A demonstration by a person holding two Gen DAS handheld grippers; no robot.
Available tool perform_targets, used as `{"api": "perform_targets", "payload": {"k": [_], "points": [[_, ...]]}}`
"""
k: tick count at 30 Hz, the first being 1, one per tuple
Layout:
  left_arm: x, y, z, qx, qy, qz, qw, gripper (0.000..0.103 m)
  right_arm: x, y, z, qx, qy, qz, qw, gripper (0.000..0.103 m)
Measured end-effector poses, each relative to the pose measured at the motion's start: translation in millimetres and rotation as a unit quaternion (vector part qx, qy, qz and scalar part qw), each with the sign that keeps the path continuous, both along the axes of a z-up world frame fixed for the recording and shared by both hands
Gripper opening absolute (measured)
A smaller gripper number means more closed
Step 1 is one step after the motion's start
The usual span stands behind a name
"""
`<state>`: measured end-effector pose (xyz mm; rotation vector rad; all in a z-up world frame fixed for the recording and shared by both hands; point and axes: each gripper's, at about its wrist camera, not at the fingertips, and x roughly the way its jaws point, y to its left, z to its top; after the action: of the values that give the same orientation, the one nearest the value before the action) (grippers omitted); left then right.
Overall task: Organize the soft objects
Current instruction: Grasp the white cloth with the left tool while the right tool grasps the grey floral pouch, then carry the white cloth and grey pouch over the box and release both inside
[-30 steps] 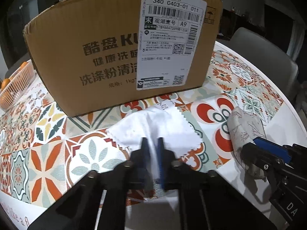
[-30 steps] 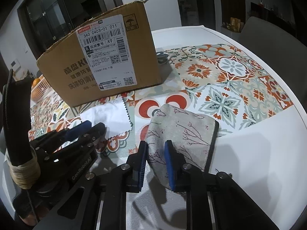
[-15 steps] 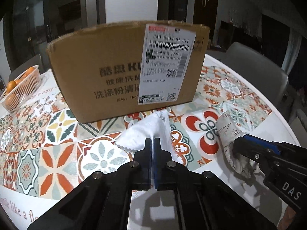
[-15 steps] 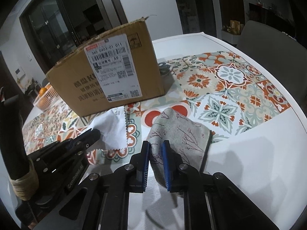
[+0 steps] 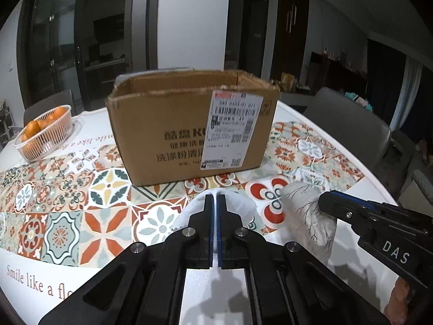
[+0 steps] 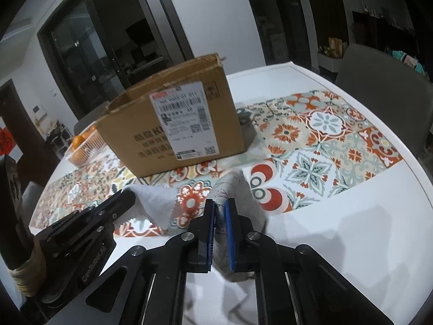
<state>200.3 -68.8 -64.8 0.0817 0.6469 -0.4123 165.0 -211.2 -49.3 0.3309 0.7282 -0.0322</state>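
My left gripper [image 5: 217, 199] is shut on a white cloth [image 5: 240, 205] and holds it lifted above the patterned tablecloth; the cloth also shows in the right wrist view [image 6: 155, 203]. My right gripper [image 6: 219, 207] is shut on a grey pouch with a branch print [image 6: 238, 189], lifted off the table; the pouch shows in the left wrist view [image 5: 305, 214] to the right of the white cloth. An open cardboard box [image 5: 189, 124] with a shipping label stands just beyond both grippers [image 6: 173, 124].
A plastic basket of oranges [image 5: 43, 132] sits at the far left of the round white table [image 6: 365, 216]. Grey chairs [image 5: 349, 124] stand around the table's far and right sides. A small dark object [image 6: 245, 116] lies right of the box.
Both grippers closed on their cloth items and lifted them up and back from the table. The box now looks farther away, with its open top visible.
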Motion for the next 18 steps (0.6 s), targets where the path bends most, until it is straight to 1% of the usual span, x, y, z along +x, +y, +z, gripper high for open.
{"api": "perform_targets", "payload": {"k": [9,18], "points": [[-19.0,15.7,26.6,-0.012,-0.032,0.011,0.9994,0.004,-14.4,10.3,22.7,-0.005,-0.029,0.004,1.000,0.007],[-26.2,24.3,52.0,-0.023,-0.065,0.017,0.9975,0.004,-17.6,17.2,45.4,-0.009,-0.060,0.011,0.998,0.007]]}}
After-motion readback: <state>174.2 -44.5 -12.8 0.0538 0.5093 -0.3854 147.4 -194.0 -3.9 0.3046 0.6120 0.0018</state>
